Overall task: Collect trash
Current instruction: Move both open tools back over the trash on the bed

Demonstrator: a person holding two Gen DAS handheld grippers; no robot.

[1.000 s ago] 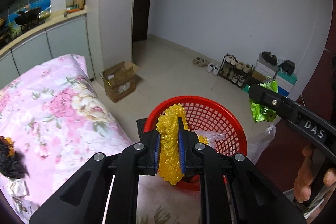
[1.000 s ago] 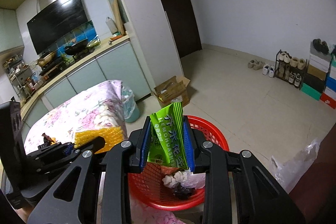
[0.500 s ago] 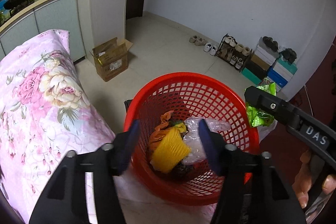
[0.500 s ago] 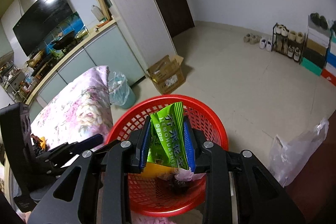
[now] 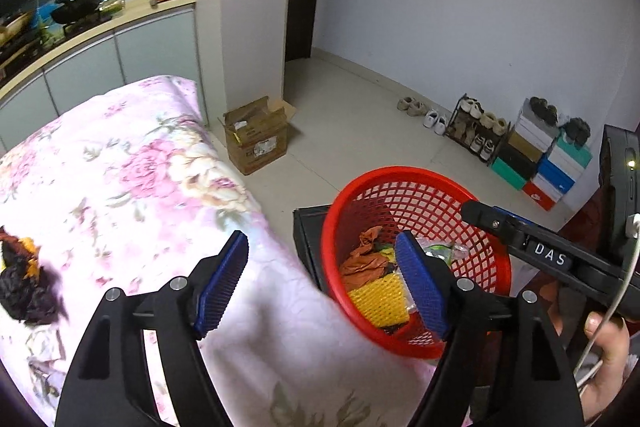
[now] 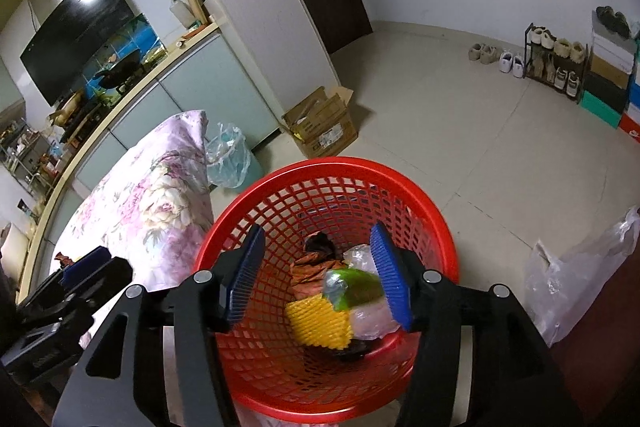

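A pink flowery bed (image 5: 120, 187) sits by a red basket (image 6: 332, 171) on the pale floor (image 6: 460, 115), both claws, left claw (image 5: 320, 283) and right claw (image 6: 316, 271), are opening with nothing between them, and one reads "DAS" (image 5: 550, 255).

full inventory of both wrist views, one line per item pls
basket: 1, red mesh, on floor beside the bed
yellow foam net: 1, in basket
green snack packet: 1, blurred, in basket below the right gripper
orange wrapper: 1, crumpled, in basket
clear plastic: some, in basket
floral bedcover: 1, pink
dark scraps: 1 clump, on the bedcover
cardboard box: 1, brown, on floor by pillar
lined bin: 1, pale blue
shoe rack: 1, black, by wall
plastic bag: 1, clear, on floor
left gripper: black, blue pads, opening, nothing between
right gripper: same, opening over basket
hand: 1, holding the right gripper
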